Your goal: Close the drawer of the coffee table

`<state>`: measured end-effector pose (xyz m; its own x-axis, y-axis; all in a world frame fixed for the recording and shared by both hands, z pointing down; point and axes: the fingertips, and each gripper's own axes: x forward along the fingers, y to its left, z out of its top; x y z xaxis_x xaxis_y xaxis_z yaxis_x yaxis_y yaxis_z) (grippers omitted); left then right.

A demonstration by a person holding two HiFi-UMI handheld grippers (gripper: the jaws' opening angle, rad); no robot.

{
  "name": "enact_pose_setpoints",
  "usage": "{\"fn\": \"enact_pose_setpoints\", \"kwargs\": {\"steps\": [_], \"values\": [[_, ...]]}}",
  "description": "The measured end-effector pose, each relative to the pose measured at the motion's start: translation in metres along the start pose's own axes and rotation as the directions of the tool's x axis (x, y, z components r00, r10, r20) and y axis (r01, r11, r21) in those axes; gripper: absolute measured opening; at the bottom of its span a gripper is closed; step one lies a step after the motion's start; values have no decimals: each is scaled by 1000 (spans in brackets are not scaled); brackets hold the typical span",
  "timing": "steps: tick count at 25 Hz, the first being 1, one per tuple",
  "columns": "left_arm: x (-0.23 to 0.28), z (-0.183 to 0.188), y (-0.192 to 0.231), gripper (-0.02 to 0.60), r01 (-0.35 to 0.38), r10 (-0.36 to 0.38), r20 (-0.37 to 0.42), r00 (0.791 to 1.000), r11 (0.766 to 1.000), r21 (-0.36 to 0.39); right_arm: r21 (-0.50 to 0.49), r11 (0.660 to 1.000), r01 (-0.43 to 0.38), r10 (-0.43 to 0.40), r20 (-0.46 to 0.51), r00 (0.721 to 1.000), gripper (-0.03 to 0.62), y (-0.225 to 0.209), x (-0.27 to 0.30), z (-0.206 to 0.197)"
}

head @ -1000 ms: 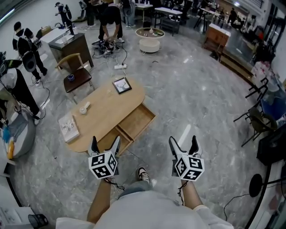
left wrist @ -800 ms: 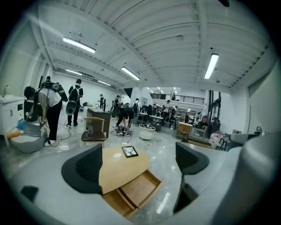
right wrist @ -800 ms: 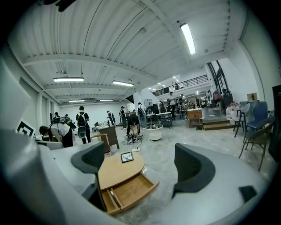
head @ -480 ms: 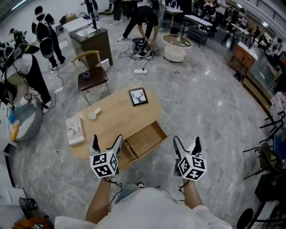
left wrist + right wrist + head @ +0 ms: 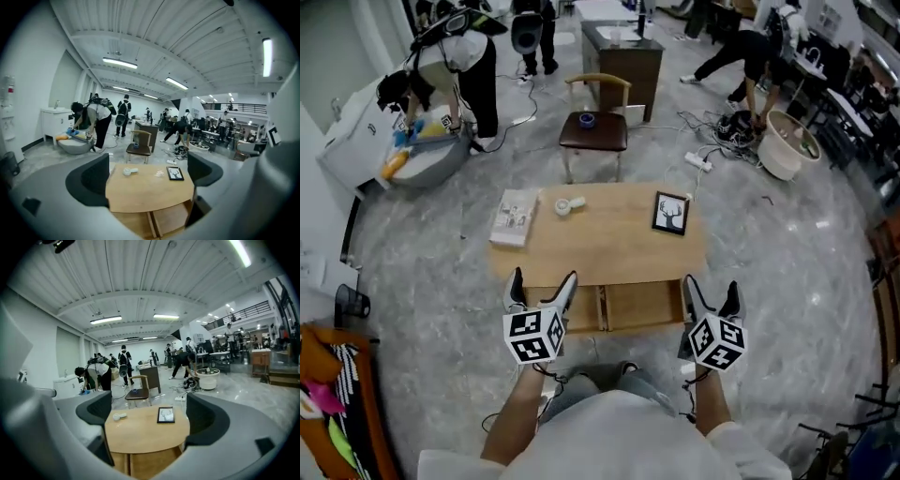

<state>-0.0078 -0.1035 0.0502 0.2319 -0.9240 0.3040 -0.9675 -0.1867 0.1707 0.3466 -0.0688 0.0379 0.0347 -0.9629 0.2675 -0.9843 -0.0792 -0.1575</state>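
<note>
A light wooden coffee table stands in front of me, its drawer pulled out toward me with two bare compartments showing. My left gripper hovers open at the drawer's left front corner, and my right gripper hovers open at its right front corner. Neither touches the drawer. In the left gripper view the table and the drawer lie between the jaws. The right gripper view shows the table with the drawer below it.
On the tabletop lie a booklet, a small white object and a framed picture. A wooden chair stands behind the table, a dark cabinet further back. Several people work around the room. Cables trail on the marble floor.
My view has swung round to face the table's drawer side squarely. Both grippers are now nearer the drawer front, one at each corner, still open.
</note>
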Motion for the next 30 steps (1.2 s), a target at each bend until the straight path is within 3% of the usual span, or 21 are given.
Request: {"fn": "enact_pose_setpoints", "kwargs": {"steps": [6, 11, 21, 26, 30], "values": [[-23, -4, 18, 522, -139, 140, 18, 990, 989, -45, -18, 994, -112, 112, -9, 994, 503, 17, 45, 14], [-38, -7, 36, 522, -193, 195, 24, 980, 979, -71, -32, 984, -175, 173, -37, 984, 505, 40, 48, 8], [-24, -42, 31, 522, -138, 135, -73, 988, 990, -32, -36, 993, -115, 112, -82, 990, 505, 23, 32, -25], [-5, -88, 18, 522, -94, 92, -163, 982, 996, -3, 1, 998, -56, 56, -133, 990, 508, -6, 30, -74], [15, -145, 12, 522, -59, 62, -256, 965, 998, 18, 15, 1000, -17, 19, -193, 981, 509, -26, 34, -139]]}}
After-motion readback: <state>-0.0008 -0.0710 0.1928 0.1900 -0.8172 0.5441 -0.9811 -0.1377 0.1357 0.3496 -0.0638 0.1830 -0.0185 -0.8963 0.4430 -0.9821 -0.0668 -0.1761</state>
